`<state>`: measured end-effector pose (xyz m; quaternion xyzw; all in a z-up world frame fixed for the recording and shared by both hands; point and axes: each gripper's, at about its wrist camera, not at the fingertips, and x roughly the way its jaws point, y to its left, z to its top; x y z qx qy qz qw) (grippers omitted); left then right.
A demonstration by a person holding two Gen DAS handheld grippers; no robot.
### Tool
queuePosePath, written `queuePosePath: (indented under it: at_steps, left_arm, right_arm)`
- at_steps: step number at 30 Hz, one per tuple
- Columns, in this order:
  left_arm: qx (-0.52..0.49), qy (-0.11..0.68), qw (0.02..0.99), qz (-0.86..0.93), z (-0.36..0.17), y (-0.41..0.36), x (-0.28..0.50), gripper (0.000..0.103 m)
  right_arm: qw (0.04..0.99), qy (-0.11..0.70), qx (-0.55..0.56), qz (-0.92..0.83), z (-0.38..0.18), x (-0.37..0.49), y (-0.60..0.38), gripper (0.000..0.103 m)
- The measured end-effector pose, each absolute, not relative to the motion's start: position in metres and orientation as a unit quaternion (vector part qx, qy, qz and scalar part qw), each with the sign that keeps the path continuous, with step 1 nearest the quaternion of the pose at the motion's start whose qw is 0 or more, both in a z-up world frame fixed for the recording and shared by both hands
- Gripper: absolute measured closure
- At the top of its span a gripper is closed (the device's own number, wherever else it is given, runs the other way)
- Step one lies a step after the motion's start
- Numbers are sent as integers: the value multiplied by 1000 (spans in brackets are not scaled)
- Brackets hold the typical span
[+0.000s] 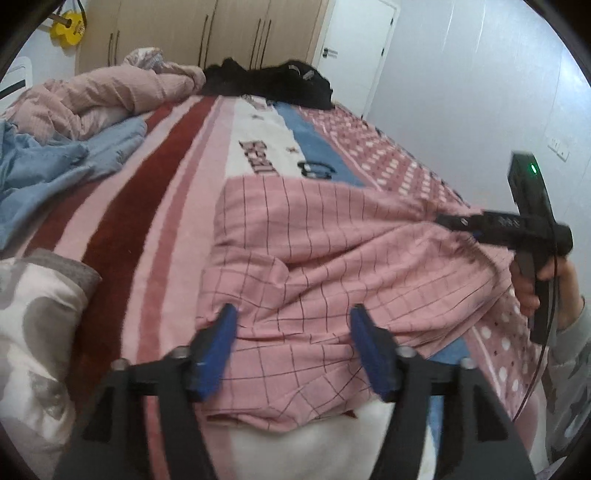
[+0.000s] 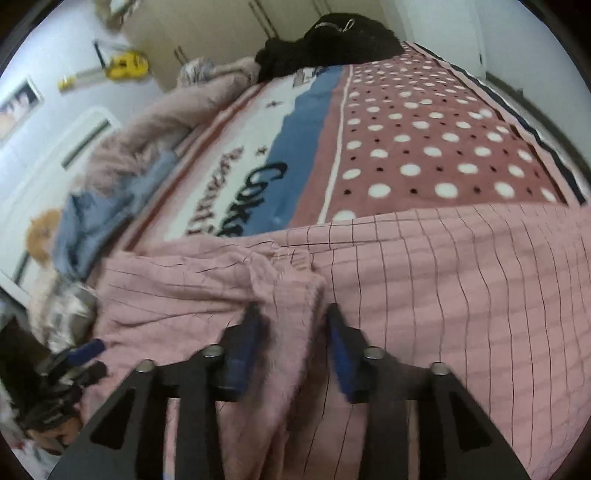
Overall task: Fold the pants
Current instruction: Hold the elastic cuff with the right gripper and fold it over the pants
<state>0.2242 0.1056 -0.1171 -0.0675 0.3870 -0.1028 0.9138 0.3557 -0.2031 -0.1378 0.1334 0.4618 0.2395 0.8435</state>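
The pink checked pants [image 1: 332, 254] lie rumpled across the bed [image 1: 122, 206], folding barely begun. The left gripper [image 1: 291, 314] is spread apart over the cloth; the right gripper [image 2: 291, 314], half-closed, straddles a raised ridge of fabric.

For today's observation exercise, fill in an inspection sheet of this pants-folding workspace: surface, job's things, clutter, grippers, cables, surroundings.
Surface: bed blanket, striped and dotted.
Job's things: pink checked pants spread, rumpled.
Clutter: blue garment, pink quilt, black clothing, patterned pillow.
Grippers: left gripper open over the pants; right gripper open around a raised fabric ridge.
Cables: thin black cable by the right gripper.
Surroundings: wardrobe, door, yellow toy guitar.
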Motion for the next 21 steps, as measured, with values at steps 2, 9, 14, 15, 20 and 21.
queuePosePath:
  at_steps: [2, 9, 14, 15, 20, 21]
  left_arm:
    - [-65, 385, 916, -94, -115, 108, 224, 38]
    - [-75, 404, 909, -64, -128, 114, 233, 38]
    - [-63, 403, 910, -70, -125, 109, 227, 33]
    - [-62, 403, 911, -67, -125, 110, 228, 29]
    - [-71, 404, 910, -59, -125, 113, 229, 27]
    - [-72, 400, 911, -61, -123, 114, 227, 27]
  right_arm:
    - [841, 457, 143, 251, -136, 344, -212, 54]
    - [806, 487, 138, 307, -159, 322, -197, 92]
    - [828, 453, 177, 279, -144, 319, -217, 96]
    - [830, 453, 175, 275, -143, 319, -219, 96]
    - [811, 500, 139, 271, -157, 326, -207, 85]
    - [811, 496, 142, 274, -155, 326, -208, 81]
